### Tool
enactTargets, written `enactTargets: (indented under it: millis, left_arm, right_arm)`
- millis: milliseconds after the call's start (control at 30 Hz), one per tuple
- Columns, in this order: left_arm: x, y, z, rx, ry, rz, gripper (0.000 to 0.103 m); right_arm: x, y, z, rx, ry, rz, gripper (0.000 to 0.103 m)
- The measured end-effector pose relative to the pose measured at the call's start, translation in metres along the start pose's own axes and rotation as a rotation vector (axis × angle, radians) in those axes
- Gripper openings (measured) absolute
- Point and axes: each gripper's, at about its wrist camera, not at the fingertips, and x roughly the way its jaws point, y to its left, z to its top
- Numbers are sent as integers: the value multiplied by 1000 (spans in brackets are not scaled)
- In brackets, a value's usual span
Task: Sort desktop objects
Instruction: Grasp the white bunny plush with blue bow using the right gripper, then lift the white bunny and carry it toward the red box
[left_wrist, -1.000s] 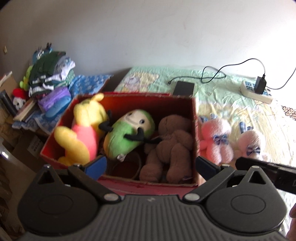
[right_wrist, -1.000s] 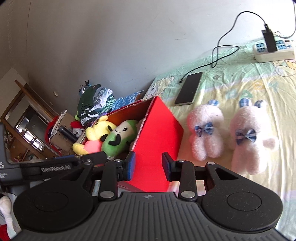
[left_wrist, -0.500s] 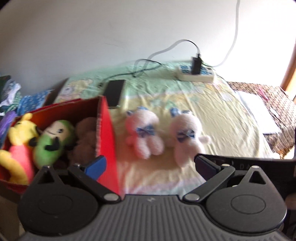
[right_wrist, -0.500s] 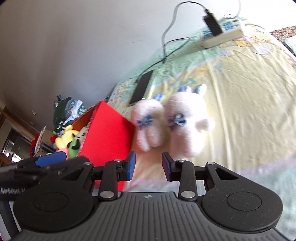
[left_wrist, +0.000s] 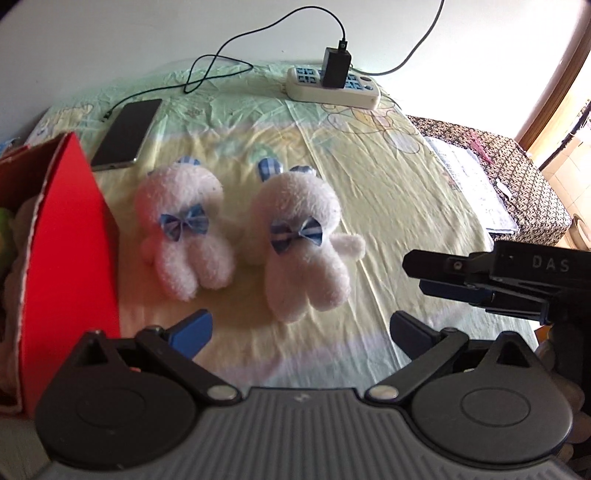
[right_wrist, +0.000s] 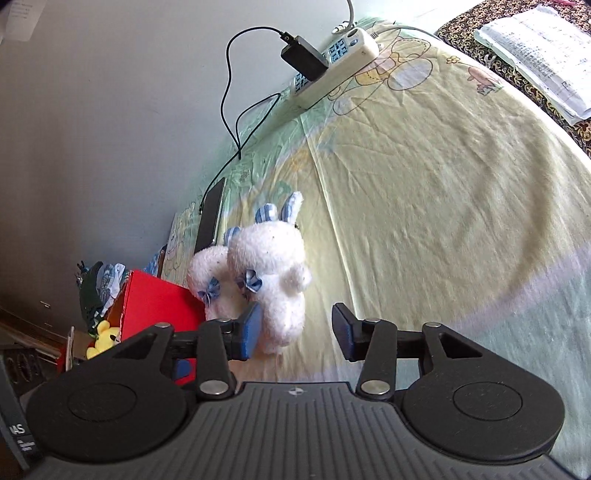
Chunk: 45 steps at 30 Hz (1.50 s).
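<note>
Your left gripper (left_wrist: 299, 328) hangs spread wide over the table, two white plush bunnies (left_wrist: 299, 240) lying at 12 o'clock beside the red box (left_wrist: 70, 236). Your right gripper (right_wrist: 297, 332) is parted too, empty, one bunny by its left fingertip (right_wrist: 249, 330).

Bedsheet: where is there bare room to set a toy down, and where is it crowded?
Bare sheet runs between the right plush rabbit, the power strip and the papers. It is crowded on the left: red box, left rabbit and phone sit close together.
</note>
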Motion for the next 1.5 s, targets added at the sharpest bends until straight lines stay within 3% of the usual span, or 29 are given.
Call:
enactTargets:
  millis: [267, 467, 633, 767, 1100, 1500]
  left_arm:
    - [33, 0, 24, 46, -36, 1, 102]
    - [59, 5, 35, 45, -3, -58, 100]
    - [79, 7, 39, 44, 44, -103, 90]
    - [88, 7, 38, 53, 62, -93, 86]
    - [83, 5, 36, 50, 59, -82, 81]
    - [51, -17, 6, 51, 65, -117, 77]
  right_arm:
    - [33, 5, 21, 17, 7, 20, 55]
    - [63, 6, 31, 4, 40, 16, 55]
    - [85, 6, 31, -8, 84, 27, 55]
    - [94, 7, 29, -6, 107, 62, 55]
    - [89, 11, 26, -16, 133, 93, 39]
    - [53, 12, 5, -36, 151, 57, 38]
